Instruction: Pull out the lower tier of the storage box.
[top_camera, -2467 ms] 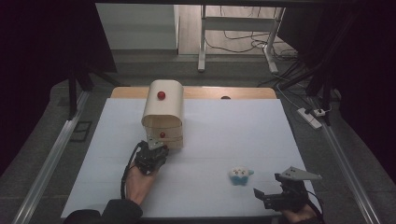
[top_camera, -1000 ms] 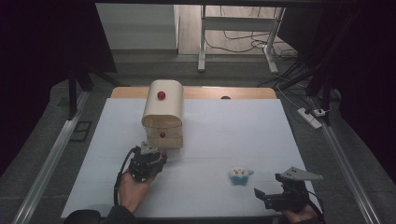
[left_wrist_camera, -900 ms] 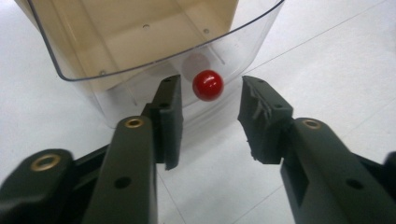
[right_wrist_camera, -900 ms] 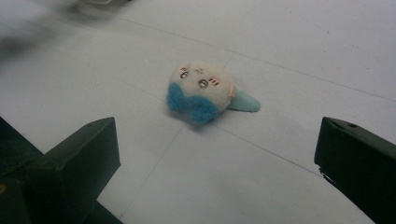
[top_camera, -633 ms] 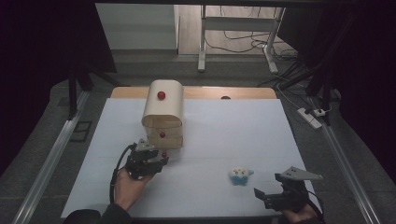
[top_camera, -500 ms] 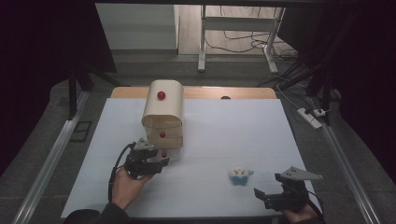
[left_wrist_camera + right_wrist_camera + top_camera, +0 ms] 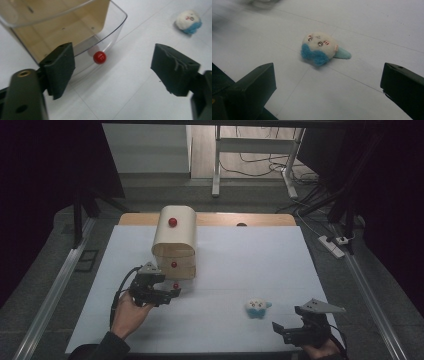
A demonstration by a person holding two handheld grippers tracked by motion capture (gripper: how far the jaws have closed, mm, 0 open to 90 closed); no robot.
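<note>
A small wooden cabinet [image 7: 174, 240] with a rounded top and red knobs stands left of centre on the white table [image 7: 250, 255]. Its clear bottom drawer [image 7: 110, 27] is pulled out and looks empty, and its red knob [image 7: 99, 57] faces my left gripper [image 7: 116, 66]. That gripper's jaws have just been opening. They now stand open, the pads off the knob [image 7: 175, 285], which lies just ahead of the gap. A white and blue plush toy [image 7: 320, 48] lies on the table in front of my open right gripper [image 7: 327, 87], whose jaws hold nothing.
In the high view the left gripper [image 7: 172, 292] sits at the cabinet's front left, the plush toy [image 7: 257, 307] right of centre and the right gripper [image 7: 280, 329] at the front right edge. Metal rails [image 7: 55, 290] flank the table. A power strip [image 7: 332, 246] lies on the floor at right.
The left gripper has drawn back from the cabinet toward the front left, the drawer's knob coming out with it, and its jaws have opened off the knob. The right gripper has stayed still.
</note>
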